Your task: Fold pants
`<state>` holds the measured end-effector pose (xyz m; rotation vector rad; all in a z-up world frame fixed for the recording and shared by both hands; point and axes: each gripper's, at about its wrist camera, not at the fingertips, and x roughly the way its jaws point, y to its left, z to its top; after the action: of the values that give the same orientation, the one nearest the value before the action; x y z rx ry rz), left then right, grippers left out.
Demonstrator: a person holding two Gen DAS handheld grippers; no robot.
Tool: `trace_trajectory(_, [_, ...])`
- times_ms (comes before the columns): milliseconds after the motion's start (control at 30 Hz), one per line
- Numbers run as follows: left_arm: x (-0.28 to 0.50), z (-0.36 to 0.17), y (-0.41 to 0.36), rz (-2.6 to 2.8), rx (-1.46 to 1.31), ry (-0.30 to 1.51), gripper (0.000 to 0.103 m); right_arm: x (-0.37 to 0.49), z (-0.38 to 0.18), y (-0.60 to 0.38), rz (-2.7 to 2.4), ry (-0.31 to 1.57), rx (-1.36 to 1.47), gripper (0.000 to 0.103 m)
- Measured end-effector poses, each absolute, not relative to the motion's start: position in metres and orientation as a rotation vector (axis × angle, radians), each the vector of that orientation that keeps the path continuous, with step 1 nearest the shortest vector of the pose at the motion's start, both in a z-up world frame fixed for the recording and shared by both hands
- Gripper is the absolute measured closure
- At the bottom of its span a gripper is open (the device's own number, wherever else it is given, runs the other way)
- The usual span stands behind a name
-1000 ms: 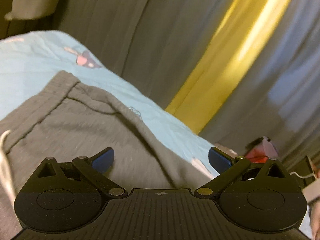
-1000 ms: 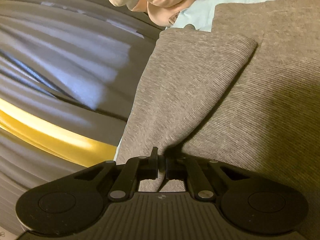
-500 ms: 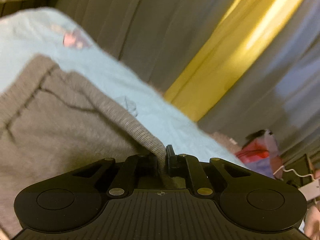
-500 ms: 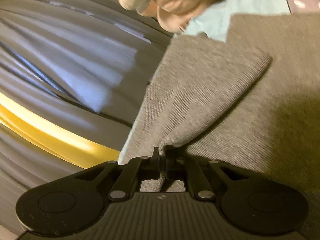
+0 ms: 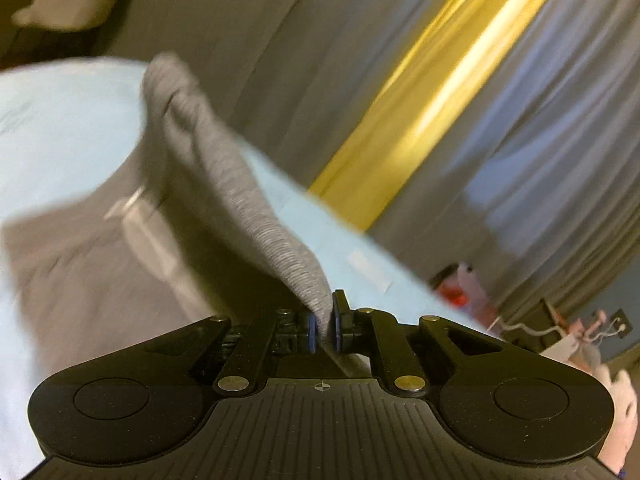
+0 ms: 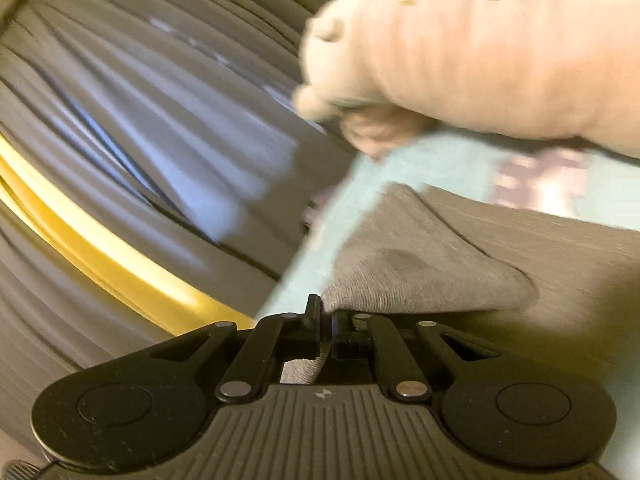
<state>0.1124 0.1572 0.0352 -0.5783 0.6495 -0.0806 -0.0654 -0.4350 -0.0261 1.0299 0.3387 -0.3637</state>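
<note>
- The left gripper (image 5: 324,326) pinches a ridge of the gray pants (image 5: 236,184) between its blue pads (image 5: 312,334).
- The right gripper (image 6: 325,324) pinches a corner of the pants (image 6: 420,276) too.
- The pants lie on a light blue sheet (image 5: 60,132).
- A cream plush toy (image 6: 480,60) sits past the pants.
- Gray curtains (image 5: 540,140) with a yellow stripe (image 5: 420,100) hang far behind.

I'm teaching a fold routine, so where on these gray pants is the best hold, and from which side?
Grip the pants at their ribbed outer edge, coming in from the curtain side of the bed. That edge is a thin raised fold that a claw can close over; the left claw and right claw each pinch it so.
</note>
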Motion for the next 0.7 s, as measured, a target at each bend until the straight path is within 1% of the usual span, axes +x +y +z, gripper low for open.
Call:
trace_trajectory(100, [0.082,-0.006,0.165,-0.033,-0.635,0.718,0.093,-0.098,-0.04,-0.433,-0.43,0.438,1.029,0.098])
trace_trajectory(200, [0.07,-0.036,0.17,0.003,-0.662,0.784,0.093,-0.099,-0.054,-0.431,-0.464,0.537,1.012,0.098])
trace_trajectory(233, [0.069,-0.042,0.172,0.011,-0.669,0.797,0.091,-0.098,-0.058,-0.434,-0.464,0.54,1.047,0.097])
trace_trajectory(267, [0.07,-0.046,0.176,0.002,-0.717,0.8,0.09,-0.099,-0.059,-0.434,-0.466,0.527,1.063,0.094])
trace_trajectory(300, [0.071,-0.047,0.181,-0.007,-0.763,0.787,0.088,-0.098,-0.059,-0.436,-0.48,0.519,1.068,0.094])
trace_trajectory(333, [0.074,-0.046,0.185,0.002,-0.775,0.772,0.081,-0.094,-0.059,-0.437,-0.49,0.526,1.065,0.091])
trace_trajectory(367, [0.075,-0.045,0.187,0.023,-0.76,0.761,0.076,-0.092,-0.061,-0.438,-0.491,0.534,1.068,0.079])
trace_trajectory(400, [0.08,-0.043,0.189,0.036,-0.74,0.753,0.066,-0.09,-0.064,-0.439,-0.501,0.541,1.078,0.067])
trace_trajectory(433, [0.084,-0.043,0.191,0.04,-0.734,0.75,0.057,-0.09,-0.067,-0.442,-0.52,0.545,1.097,0.064])
trace_trajectory(500, [0.089,-0.044,0.194,0.051,-0.757,0.747,0.056,-0.091,-0.073,-0.449,-0.529,0.508,1.155,0.064])
trace_trajectory(633, [0.092,-0.044,0.201,0.064,-0.771,0.739,0.058,-0.096,-0.075,-0.466,-0.549,0.419,1.269,0.064])
trace_trajectory(667, [0.087,-0.042,0.206,0.067,-0.771,0.74,0.059,-0.098,-0.074,-0.47,-0.547,0.396,1.288,0.066])
trace_trajectory(700, [0.079,-0.048,0.213,0.072,-0.771,0.742,0.062,-0.098,-0.073,-0.474,-0.531,0.371,1.306,0.079])
